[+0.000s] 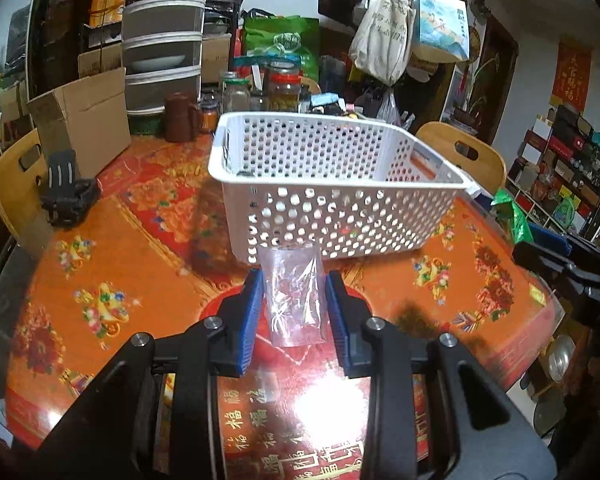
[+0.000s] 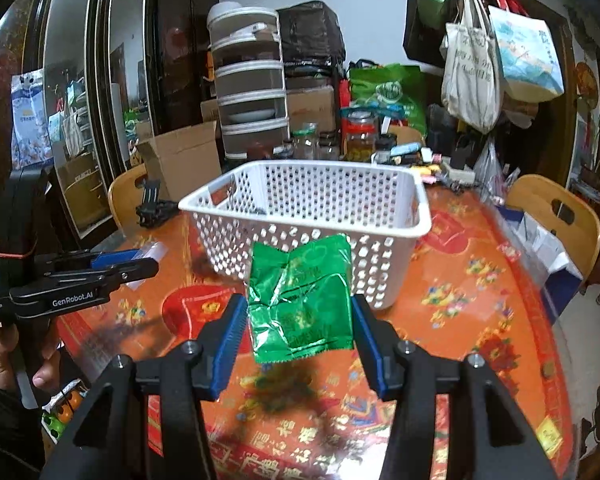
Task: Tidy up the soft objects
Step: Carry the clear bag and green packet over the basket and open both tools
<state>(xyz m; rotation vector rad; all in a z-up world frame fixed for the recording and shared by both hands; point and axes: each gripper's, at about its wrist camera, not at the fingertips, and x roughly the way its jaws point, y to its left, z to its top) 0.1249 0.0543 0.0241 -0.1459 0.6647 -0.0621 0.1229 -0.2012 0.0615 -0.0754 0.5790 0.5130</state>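
left claw (image 1: 293,300): nearly closed on a clear plastic pouch (image 1: 294,296), held above the table (image 1: 112,248), just short of the basket.
right claw (image 2: 298,326): about half open, clamped on a green foil packet (image 2: 302,300), also off the table.
basket (image 1: 336,184): white, perforated; looks nearly empty, something dark at one corner, can't identify.
done: both items picked up.
left: drop both into the basket.

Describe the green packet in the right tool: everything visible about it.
The green packet is a shiny, foil-like pouch, crinkled and dented, with faint printing and a serrated bottom seam. It hangs roughly upright between the blue pads of the right tool, clamped at both side edges and lifted clear of the orange tablecloth. It sits just in front of the white perforated basket, not inside it. Nothing else touches it.
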